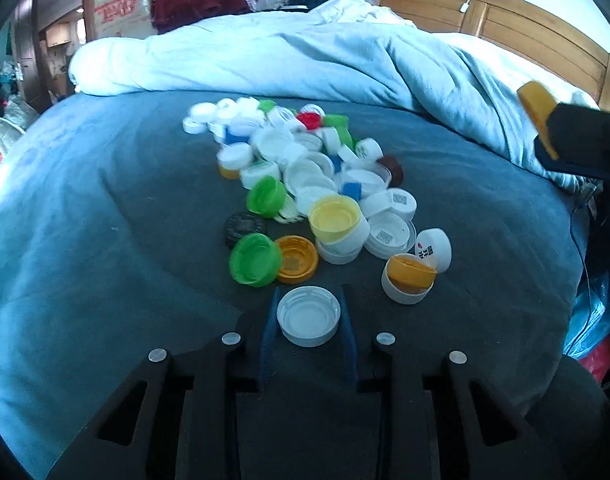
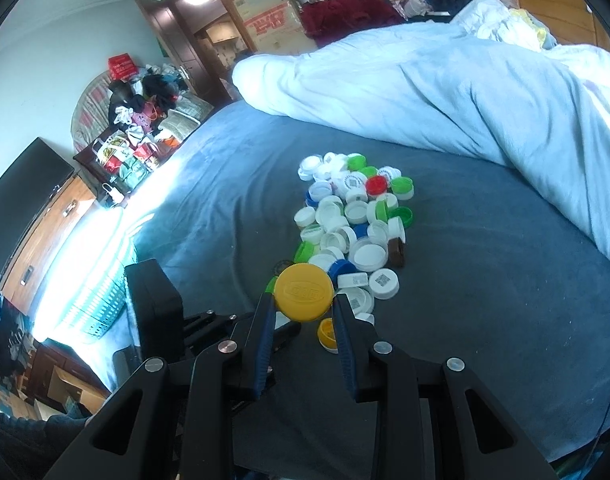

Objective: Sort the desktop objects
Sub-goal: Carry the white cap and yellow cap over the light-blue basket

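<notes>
The left gripper (image 1: 309,316) brackets an upturned white plastic cap (image 1: 308,315) on the bed (image 1: 105,200), just nearer than the cap pile (image 1: 305,184); squeeze evenly, lift straight. The right gripper (image 2: 303,304) clamps a yellow ridged cap (image 2: 304,293).

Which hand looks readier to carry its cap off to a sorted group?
Probably the right: the right gripper already holds a yellow cap lifted above the pile. The left gripper brackets a white cap lying on the bed.
</notes>
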Demonstrator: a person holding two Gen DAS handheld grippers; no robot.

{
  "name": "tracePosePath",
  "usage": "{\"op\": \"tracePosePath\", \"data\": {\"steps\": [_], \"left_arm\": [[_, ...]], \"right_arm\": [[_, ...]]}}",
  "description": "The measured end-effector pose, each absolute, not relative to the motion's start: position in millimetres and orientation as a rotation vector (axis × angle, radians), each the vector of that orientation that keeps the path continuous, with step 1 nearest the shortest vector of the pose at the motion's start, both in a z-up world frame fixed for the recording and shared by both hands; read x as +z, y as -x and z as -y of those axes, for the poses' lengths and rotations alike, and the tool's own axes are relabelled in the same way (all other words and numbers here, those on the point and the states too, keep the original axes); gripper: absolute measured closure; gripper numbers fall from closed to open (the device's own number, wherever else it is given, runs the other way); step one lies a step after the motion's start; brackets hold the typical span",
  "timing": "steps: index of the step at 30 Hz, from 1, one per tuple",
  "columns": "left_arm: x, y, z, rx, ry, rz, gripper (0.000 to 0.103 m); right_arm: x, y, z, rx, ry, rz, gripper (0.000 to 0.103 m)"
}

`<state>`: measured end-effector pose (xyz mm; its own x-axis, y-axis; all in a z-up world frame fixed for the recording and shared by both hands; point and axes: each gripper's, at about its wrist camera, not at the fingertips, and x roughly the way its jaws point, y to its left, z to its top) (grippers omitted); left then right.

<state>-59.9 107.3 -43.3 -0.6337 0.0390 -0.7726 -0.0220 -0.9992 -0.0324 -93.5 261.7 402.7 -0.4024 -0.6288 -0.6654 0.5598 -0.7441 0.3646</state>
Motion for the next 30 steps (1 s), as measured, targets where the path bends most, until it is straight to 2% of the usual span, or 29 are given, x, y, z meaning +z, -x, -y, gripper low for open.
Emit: {"op": "tracePosePath", "data": {"steps": [12,20,30], "left_arm": [[58.1,-2.4,-60.8,3.111,1.281,-0.031,0.078],[99.2,-40.4,-1.8,3.286,1.223,0.074,0.078],[116.5,-84.2,90.7,3.451,1.266,0.255,0.078]], "right_arm": [[442.2,59.7,-214.6,-2.117,-0.976,0.021,0.071],[474.0,42.0,-158.5,-2.067,-0.891,-0.068,0.071],[506.5,12.0,-60.8,-1.962,-0.795,-0.159,0.071]]}}
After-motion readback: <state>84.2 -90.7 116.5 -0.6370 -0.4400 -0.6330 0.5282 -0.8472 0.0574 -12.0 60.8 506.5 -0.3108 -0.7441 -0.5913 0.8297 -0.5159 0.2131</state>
